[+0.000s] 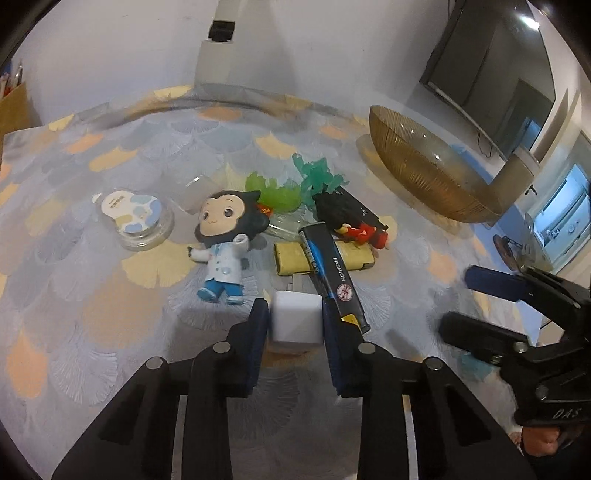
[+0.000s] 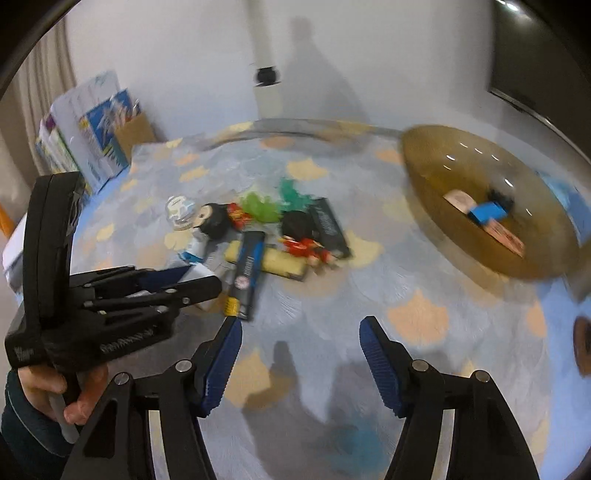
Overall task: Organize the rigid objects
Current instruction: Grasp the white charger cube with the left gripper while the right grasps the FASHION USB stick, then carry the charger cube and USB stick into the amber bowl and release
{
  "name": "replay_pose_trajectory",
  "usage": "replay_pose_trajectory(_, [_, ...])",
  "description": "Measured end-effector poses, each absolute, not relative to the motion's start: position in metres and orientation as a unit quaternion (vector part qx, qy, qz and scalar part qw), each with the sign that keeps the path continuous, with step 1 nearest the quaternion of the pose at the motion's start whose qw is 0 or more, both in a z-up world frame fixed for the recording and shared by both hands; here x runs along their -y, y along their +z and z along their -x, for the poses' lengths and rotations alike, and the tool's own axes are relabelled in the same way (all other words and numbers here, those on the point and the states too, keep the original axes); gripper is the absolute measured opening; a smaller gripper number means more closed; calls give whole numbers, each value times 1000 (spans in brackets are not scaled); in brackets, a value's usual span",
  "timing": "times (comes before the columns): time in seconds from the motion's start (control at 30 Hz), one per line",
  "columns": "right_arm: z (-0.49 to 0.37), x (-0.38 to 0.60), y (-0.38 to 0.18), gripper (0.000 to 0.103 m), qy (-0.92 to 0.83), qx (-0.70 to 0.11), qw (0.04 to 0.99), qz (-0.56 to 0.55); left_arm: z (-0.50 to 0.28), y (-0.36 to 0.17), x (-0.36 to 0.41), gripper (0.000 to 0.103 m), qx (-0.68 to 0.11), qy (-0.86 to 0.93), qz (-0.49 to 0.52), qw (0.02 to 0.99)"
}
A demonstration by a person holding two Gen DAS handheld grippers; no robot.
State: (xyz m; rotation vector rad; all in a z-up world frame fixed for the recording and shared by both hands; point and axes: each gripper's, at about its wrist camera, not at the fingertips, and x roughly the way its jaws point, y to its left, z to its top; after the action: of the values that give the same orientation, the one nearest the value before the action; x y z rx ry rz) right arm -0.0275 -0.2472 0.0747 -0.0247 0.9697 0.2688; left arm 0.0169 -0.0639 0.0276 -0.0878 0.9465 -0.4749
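You had the white cube (image 1: 295,319) pinched in your left gripper (image 1: 295,332) at the near edge of the pile, on the patterned tablecloth (image 1: 110,314). Your right gripper (image 2: 301,354) hung spread and empty, nearer than the amber bowl (image 2: 436,192) at far right. A few pieces already lay in that bowl; the doll (image 1: 225,240), black tube (image 1: 332,273), yellow case (image 1: 291,258) and round tin (image 1: 136,218) were left.

Fisheye bending is curving every edge; the right wrist view is smearing, worst toward three o'clock, while a ceiling light (image 1: 530,21) is glaring at one o'clock.
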Motion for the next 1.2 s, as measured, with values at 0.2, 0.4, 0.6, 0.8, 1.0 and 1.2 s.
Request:
replay_pose_trajectory(0.2, [-8,212,47,66,146,-500,854,9,-4,32,25,26,-425,-189,73,882])
replay_pose_trajectory(0.4, [-28,193,31,66,154,-508,847,-27,-3,31,8,26,-409,-197,120,883])
replay_pose_trajectory(0.6, [-35,177,29,22,90,-487,868,31,1,32,21,26,-407,-191,83,889])
replay_pose_trajectory(0.8, [1,198,44,22,155,-464,872,19,5,34,27,26,-405,-175,56,896])
replay_pose_trajectory(1.0, [44,253,52,22,125,-453,882,21,16,35,43,26,-417,-172,63,890])
replay_pose_trajectory(1.2, [54,286,32,22,127,-484,866,-2,25,30,67,26,-420,-147,-4,896])
